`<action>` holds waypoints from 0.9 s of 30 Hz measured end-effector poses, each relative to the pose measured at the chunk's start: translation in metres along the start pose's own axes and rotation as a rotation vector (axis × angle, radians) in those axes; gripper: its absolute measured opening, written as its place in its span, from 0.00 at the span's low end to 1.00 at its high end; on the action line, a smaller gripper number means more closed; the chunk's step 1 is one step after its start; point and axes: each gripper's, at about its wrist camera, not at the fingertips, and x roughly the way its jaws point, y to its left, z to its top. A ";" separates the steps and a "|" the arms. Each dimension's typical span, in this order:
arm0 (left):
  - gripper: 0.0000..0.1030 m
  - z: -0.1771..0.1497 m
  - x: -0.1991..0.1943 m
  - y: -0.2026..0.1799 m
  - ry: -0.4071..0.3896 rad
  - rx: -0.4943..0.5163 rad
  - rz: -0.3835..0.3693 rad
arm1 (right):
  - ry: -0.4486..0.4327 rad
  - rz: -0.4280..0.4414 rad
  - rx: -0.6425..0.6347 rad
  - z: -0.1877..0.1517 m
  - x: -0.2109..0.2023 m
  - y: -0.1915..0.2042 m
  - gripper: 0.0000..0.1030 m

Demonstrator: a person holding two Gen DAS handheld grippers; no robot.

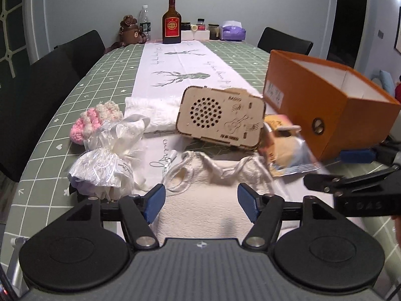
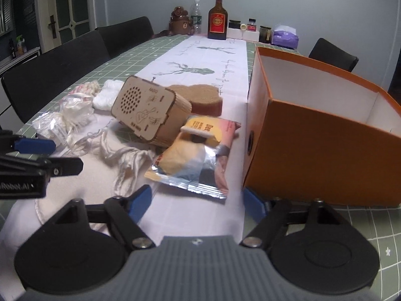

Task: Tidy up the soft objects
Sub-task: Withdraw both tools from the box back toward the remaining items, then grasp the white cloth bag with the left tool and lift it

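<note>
While both grippers gape empty, cloth bag [image 1: 215, 200] lies just ahead of left gripper [image 1: 200, 202], drawstring end away; right gripper [image 2: 198, 204] faces snack packet [image 2: 198, 158].

Brown bottle [image 1: 171, 22], water bottle [image 1: 145, 22], tissue pack [image 1: 233, 32] at table's far end.

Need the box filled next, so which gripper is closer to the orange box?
Right. The right gripper sits at the orange box's near corner; the left gripper hovers over the white cloth bag.
</note>
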 end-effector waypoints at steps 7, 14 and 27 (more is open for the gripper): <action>0.77 0.001 0.021 0.002 0.005 0.002 -0.002 | 0.003 -0.014 0.077 0.007 0.020 -0.001 0.88; 0.76 0.000 0.038 -0.008 0.002 0.057 0.033 | 0.032 -0.035 0.191 0.010 0.041 0.001 0.89; 0.11 -0.003 0.033 -0.016 -0.039 0.094 0.061 | -0.008 -0.068 0.210 0.008 0.044 0.013 0.40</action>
